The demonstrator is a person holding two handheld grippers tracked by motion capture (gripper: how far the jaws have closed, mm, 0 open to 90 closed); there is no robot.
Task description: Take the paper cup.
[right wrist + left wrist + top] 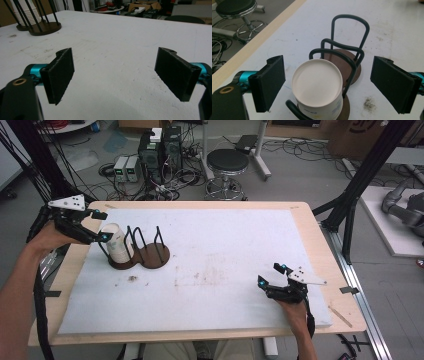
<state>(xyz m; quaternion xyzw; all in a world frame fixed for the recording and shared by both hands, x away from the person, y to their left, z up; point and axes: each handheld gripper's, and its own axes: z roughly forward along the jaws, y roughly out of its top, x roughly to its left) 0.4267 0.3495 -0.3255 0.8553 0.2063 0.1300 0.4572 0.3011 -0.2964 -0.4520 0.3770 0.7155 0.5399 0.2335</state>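
A stack of white paper cups (116, 242) stands upside down in the left bay of a black wire rack (150, 254) with round brown bases, at the left of the white mat. My left gripper (103, 226) is beside it at the mat's left edge. In the left gripper view the cup (317, 85) lies between the open jaws of that gripper (329, 82), with a gap on each side, and the rack's brown base (340, 61) sits behind. My right gripper (271, 274) rests open near the front right, holding nothing. Its own view has the right gripper (115, 72) over bare mat, the cups (26, 12) far off.
The white mat (225, 245) covers most of the wooden table. Behind the table's far edge are a black stool (227, 162), computer boxes (160, 150) and loose cables on the floor. A black frame post (350, 200) stands at the table's right.
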